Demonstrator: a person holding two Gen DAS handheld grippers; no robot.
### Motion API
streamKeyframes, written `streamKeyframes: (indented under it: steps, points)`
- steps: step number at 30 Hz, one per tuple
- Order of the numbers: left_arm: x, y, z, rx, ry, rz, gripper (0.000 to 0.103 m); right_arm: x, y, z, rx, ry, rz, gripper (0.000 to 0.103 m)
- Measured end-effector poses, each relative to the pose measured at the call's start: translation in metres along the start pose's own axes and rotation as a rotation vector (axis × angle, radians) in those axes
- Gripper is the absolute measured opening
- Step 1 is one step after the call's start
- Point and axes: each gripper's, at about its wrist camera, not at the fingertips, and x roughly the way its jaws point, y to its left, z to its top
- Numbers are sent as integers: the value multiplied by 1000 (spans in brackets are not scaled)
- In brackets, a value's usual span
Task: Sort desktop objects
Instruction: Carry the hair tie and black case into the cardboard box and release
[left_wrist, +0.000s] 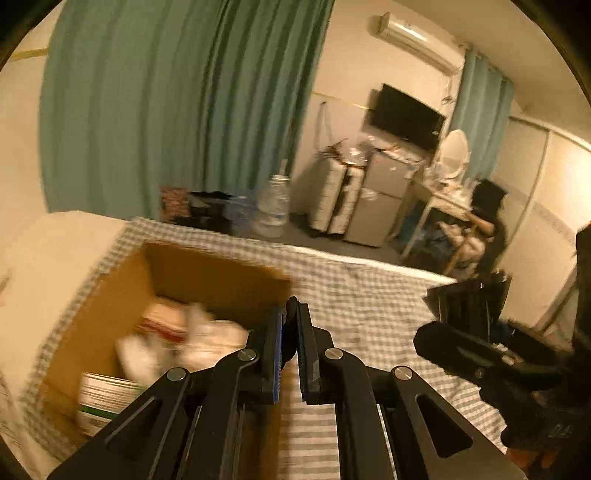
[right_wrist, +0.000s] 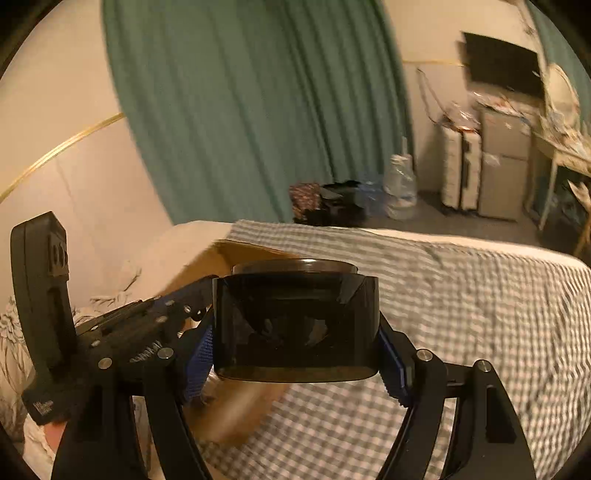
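My left gripper (left_wrist: 291, 325) is shut and empty, hovering over the right rim of an open cardboard box (left_wrist: 207, 266) on a checked bedcover (left_wrist: 369, 299). The box holds a blurred white item (left_wrist: 207, 339), red-striped packets and a green-edged book (left_wrist: 107, 395). My right gripper (right_wrist: 295, 325) is shut on a dark translucent squarish jar (right_wrist: 295, 325) with a round lid, held above the bedcover (right_wrist: 461, 314) just right of the box (right_wrist: 243, 251). The right gripper also shows in the left wrist view (left_wrist: 469, 306), and the left gripper in the right wrist view (right_wrist: 199, 291).
A white pillow (left_wrist: 48, 258) lies left of the box. Beyond the bed are a green curtain (left_wrist: 177, 103), water bottles (left_wrist: 273, 206), a suitcase (left_wrist: 336, 199), a small fridge (left_wrist: 380, 199), a wall TV (left_wrist: 406, 114) and a desk with a chair (left_wrist: 454, 206).
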Motion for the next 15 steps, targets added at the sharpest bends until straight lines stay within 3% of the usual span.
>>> streamKeyframes:
  steps: [4,8,9,10,12,15]
  points:
    - [10,54,-16,-65,39,68,7,51,34,-3,15,53,15,75]
    - [26,80,-32,-54,110,51,11,84,49,-7,-9,76,3,75]
    - [29,82,-34,-39,131,60,22,87,53,-7,-13,65,-10,77]
    - [33,84,-36,-25,147,62,46,87,52,-6,-12,57,-17,85]
    - [36,86,-41,-18,147,63,83,86,51,-5,-6,38,-33,89]
    - [35,83,-41,-21,108,39,87,83,42,2,8,31,-42,90]
